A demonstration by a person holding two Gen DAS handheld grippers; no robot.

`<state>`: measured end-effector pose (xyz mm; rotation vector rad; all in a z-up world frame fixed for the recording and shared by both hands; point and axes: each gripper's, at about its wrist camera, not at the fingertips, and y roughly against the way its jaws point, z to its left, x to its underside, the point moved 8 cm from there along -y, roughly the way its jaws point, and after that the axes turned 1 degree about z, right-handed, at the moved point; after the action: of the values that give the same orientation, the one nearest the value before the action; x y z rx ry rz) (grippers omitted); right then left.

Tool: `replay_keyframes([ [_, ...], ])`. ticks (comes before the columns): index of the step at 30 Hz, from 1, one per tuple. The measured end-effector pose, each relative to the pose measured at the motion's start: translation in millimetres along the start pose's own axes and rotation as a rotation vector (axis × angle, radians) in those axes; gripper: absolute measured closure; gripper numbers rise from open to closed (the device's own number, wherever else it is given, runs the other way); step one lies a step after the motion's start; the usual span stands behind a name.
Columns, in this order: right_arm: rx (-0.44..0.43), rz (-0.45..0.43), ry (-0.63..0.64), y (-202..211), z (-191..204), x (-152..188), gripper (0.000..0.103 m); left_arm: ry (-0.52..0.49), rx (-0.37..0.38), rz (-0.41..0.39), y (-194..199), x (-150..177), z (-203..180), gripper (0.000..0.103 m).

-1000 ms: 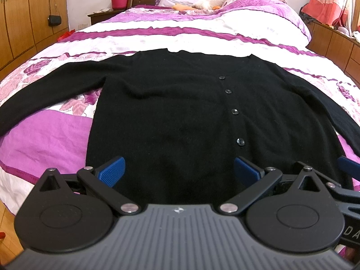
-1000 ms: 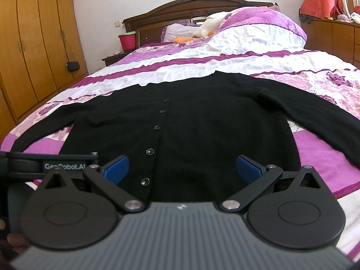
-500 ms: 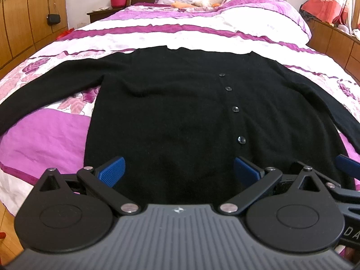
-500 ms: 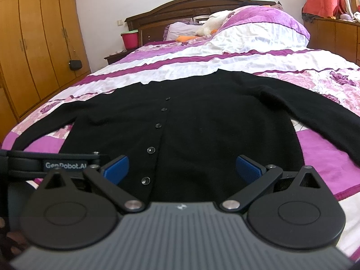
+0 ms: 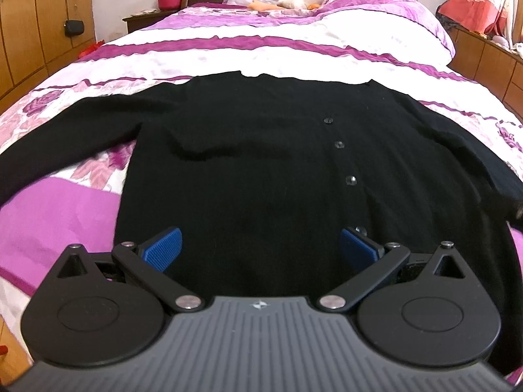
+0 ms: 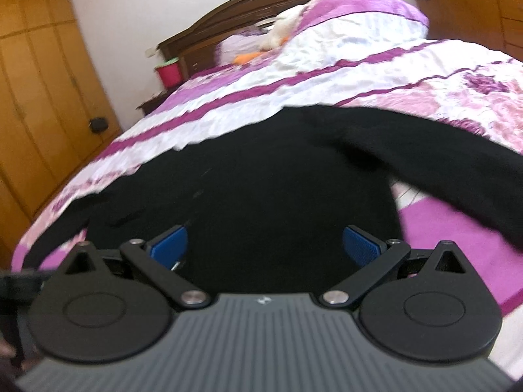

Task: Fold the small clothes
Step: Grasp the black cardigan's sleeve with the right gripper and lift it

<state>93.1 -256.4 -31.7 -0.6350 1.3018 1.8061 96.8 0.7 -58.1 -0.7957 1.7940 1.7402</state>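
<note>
Black knit button-front cardigan lies flat, unfolded, on purple-and-white floral quilt. Left gripper & right gripper hover near hem, fingers spread, holding nothing (right view blurred). Next, prob.: grab a sleeve, fold inward.

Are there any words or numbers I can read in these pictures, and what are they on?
None can be read.
Left gripper: a small white emblem on its grey body, no letters.
Right gripper: the same emblem, blurred.
Black cardigan and bedspread: no text.
</note>
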Motion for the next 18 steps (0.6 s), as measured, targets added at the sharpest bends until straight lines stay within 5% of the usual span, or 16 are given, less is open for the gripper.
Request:
replay_keyframes([
  [10,0.197,-0.061,-0.014,-26.5,-82.0,-62.0,0.000,-0.009,0.006,-0.014,-27.6,-34.1,-9.8,0.000],
  [18,0.324,0.022,0.106,-42.5,-141.9,-78.9,0.000,-0.017,0.015,0.001,-50.0,-47.3,-18.0,0.000],
])
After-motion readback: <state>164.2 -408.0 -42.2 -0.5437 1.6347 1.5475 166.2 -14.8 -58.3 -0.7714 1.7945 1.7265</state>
